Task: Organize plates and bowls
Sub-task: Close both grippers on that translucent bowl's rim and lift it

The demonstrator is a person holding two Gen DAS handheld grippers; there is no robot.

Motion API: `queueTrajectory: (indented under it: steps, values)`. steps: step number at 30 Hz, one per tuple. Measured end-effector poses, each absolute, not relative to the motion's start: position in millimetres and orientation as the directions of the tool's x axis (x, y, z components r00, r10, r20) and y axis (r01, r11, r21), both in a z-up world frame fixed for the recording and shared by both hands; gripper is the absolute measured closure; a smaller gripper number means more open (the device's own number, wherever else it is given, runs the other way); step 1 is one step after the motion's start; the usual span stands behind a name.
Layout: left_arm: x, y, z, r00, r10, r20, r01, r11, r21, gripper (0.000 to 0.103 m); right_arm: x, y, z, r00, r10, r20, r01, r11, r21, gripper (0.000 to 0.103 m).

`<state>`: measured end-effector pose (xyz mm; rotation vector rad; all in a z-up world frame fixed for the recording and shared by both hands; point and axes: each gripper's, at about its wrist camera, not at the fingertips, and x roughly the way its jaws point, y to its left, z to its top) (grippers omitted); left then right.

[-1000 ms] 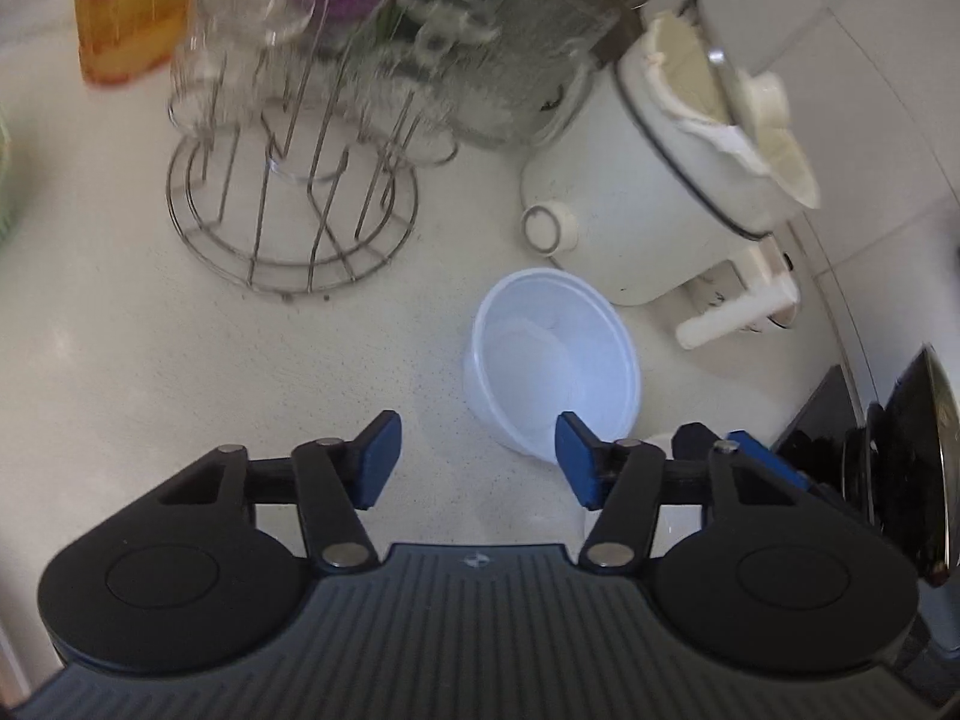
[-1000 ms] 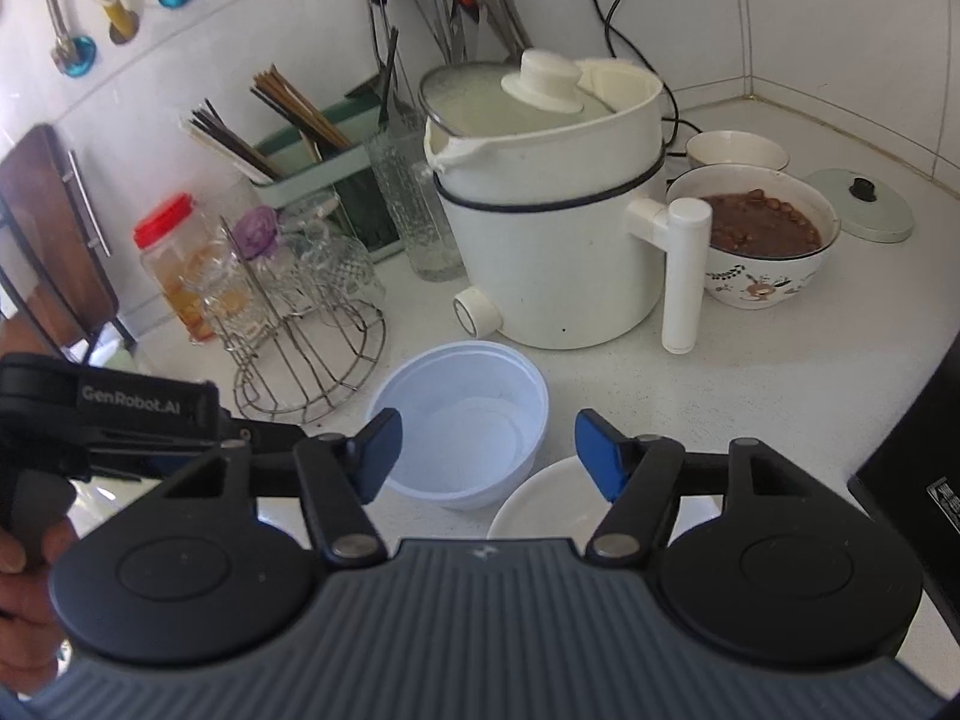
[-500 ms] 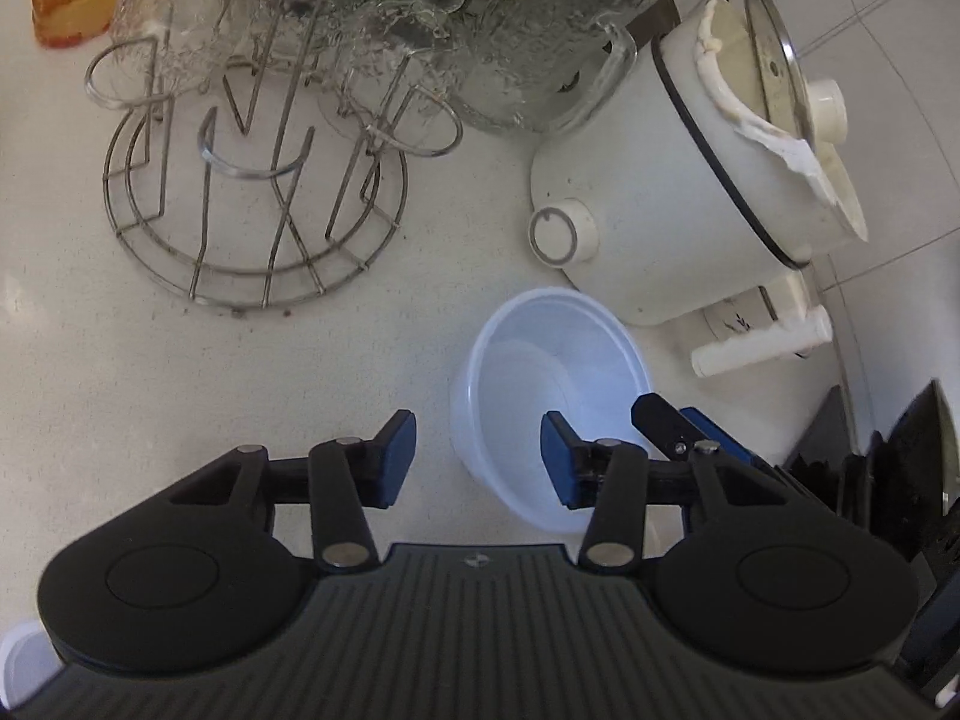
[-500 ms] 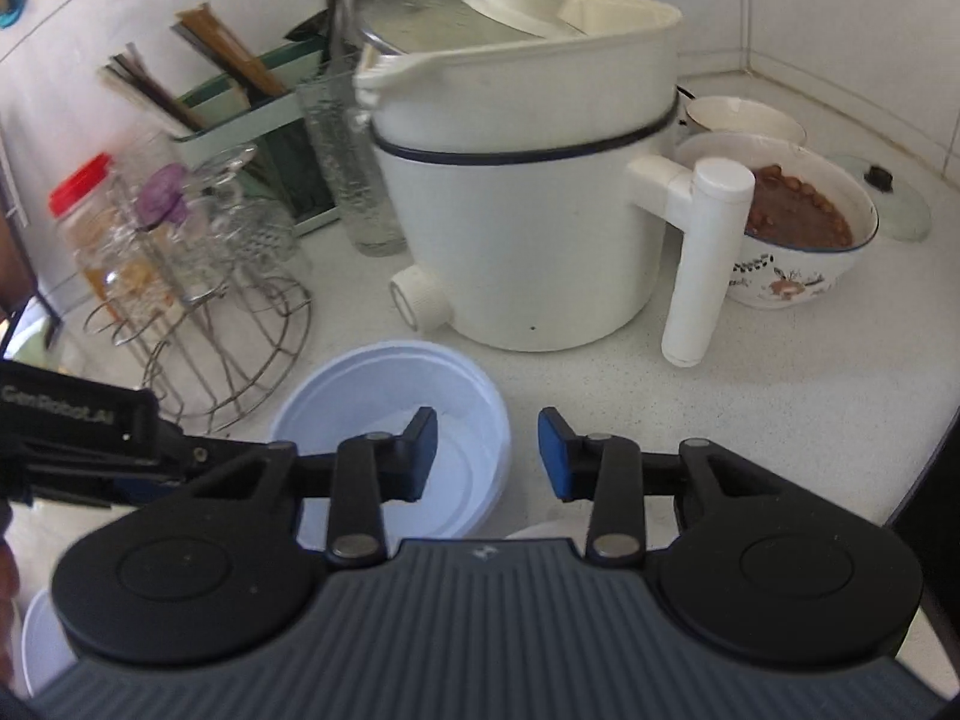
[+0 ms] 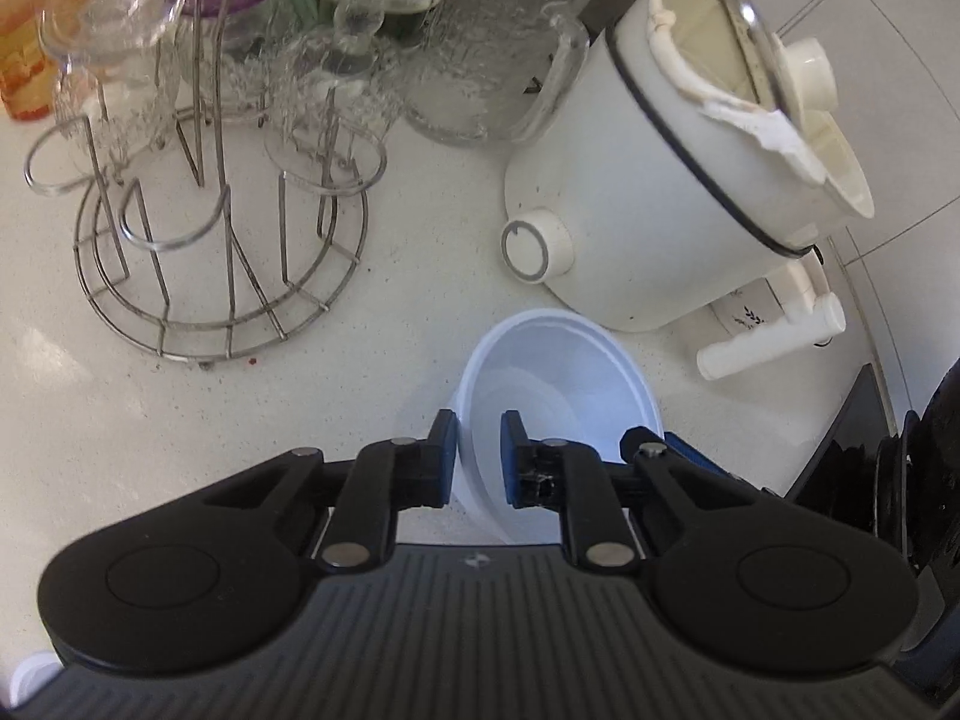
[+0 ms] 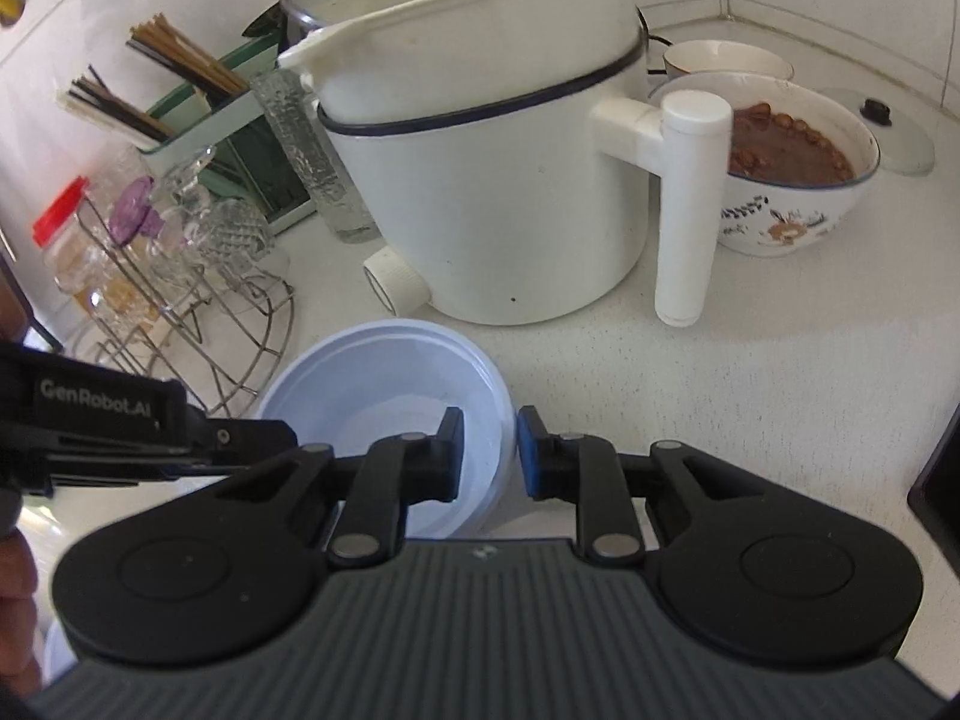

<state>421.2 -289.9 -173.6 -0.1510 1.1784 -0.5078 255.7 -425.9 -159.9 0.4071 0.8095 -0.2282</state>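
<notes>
The white plastic bowl (image 5: 558, 384) sits on the speckled surface (image 5: 180, 420), and you hold it from two sides. Your left claw (image 5: 480, 438) has just closed and pinches the bowl's near-left rim, one blue pad outside the wall, the other inside. Your right claw (image 6: 489, 441) has also just closed onto the same bowl (image 6: 384, 378): its wall stands between the two pads at the near-right rim, left pad inside, right pad outside. Whether both right pads press fully on the wall is hard to tell, but the gap is narrow and the rim fills it.

Ahead of both claws and just beyond the bowl stands the white electric pot (image 6: 492, 180), its knob toward the bowl and its handle (image 6: 687, 210) hanging down to the right of your right claw. Ahead-left of your left claw is the wire glass rack (image 5: 210, 252) with upturned glasses. Beyond the pot's handle, ahead-right of your right claw, a patterned bowl of brown food (image 6: 792, 168) rests near a small lid (image 6: 888, 132). Your left claw's body (image 6: 102, 426) shows at the left edge of the right wrist view.
</notes>
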Motion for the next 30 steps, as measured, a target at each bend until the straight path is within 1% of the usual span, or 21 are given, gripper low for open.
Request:
queueTrajectory:
  steps: [4, 10, 16, 20, 30]
  values:
    - [417.0, -287.8, -158.8, 0.317, -0.439, -0.841, 0.304, 0.887, -0.348, 0.085, 251.9, -420.9, -152.0, 0.686, -0.044, -0.726, 0.337, 0.904, 0.264, 0.081]
    - [413.8, -276.0, -140.3, 0.333, -0.454, -0.826, 0.295, 0.883, -0.366, 0.085, 246.5, -413.3, -137.9, 0.713, -0.032, -0.701, 0.318, 0.905, 0.282, 0.080]
    - [390.8, -263.6, -113.2, 0.363, -0.475, -0.801, 0.345, 0.868, -0.358, 0.085, 233.5, -409.7, -122.5, 0.723, -0.015, -0.691, 0.316, 0.896, 0.312, 0.081]
    - [377.6, -257.7, -105.1, 0.366, -0.484, -0.795, 0.355, 0.862, -0.362, 0.085, 218.4, -406.0, -110.7, 0.733, -0.011, -0.681, 0.327, 0.883, 0.337, 0.080]
    - [354.4, -232.0, -81.8, 0.400, -0.504, -0.766, 0.328, 0.859, -0.394, 0.085, 201.3, -396.5, -88.3, 0.769, 0.026, -0.638, 0.277, 0.887, 0.370, 0.080]
